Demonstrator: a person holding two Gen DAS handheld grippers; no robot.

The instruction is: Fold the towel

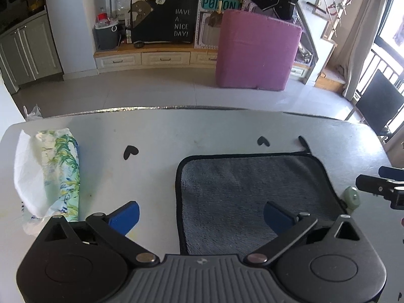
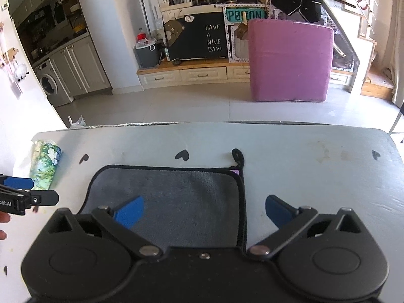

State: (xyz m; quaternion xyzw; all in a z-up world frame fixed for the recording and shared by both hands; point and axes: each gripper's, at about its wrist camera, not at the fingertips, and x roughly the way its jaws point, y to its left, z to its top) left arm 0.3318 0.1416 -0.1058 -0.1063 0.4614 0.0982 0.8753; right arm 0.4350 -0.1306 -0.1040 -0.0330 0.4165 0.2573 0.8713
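My left gripper [image 1: 200, 214] and right gripper [image 2: 204, 212], jaws apart, straddle the grey towel's [image 1: 252, 189] near corners; next I pinch them and carry toward 12 o'clock.

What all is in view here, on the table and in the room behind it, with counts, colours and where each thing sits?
towel: one, grey with black trim, flat on the table's near side
hanging loop: one, black, at the towel's far right corner
tissue pack: one, green floral, table's left end
table: one, white with black heart marks
cushion: one, pink, upright on the floor
washing machine: one, silver, far left
left gripper: one, black with blue pads, open over the towel's left edge
right gripper: one, same colours, open over the towel's right edge
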